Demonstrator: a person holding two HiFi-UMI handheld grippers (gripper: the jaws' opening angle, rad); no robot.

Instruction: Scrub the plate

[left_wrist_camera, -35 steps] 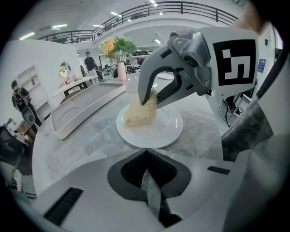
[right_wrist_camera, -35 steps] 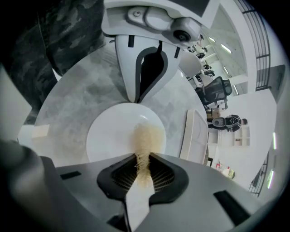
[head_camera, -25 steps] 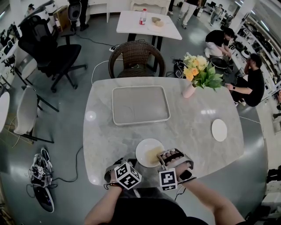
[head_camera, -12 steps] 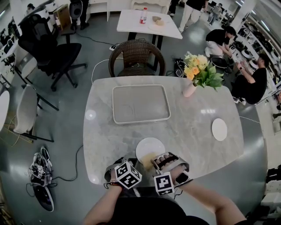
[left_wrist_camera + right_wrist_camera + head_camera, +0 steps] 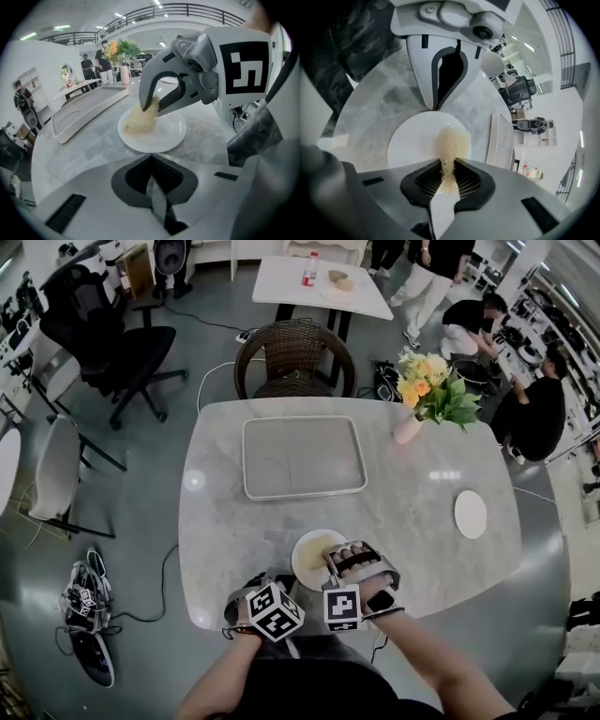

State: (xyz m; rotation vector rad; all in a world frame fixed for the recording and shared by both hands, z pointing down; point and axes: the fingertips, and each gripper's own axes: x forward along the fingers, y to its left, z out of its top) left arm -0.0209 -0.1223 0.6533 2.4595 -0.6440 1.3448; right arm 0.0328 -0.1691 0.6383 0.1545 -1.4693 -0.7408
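Scrubbing seemed in hand: the right hand-held gripper [image 5: 447, 176] pinched a pale scrubber [image 5: 451, 140], whose long axis ran out along the jaws. Its free end pressed on the plate [image 5: 408, 145] at the bench's [image 5: 394, 502] near edge. The left hand-held gripper [image 5: 152, 176], jaws pressed together on nothing, sat beside the rim. The next move probably called for sweeping the bare side.

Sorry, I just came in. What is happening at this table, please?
A person works on a white plate at the near edge of the marble table, with a gripper in each hand. The right gripper is shut on a beige fibrous scrubber and holds it on the middle of the plate. The left gripper is shut with nothing between its jaws, and it points at the plate's rim. A grey tray lies further back, not in use.
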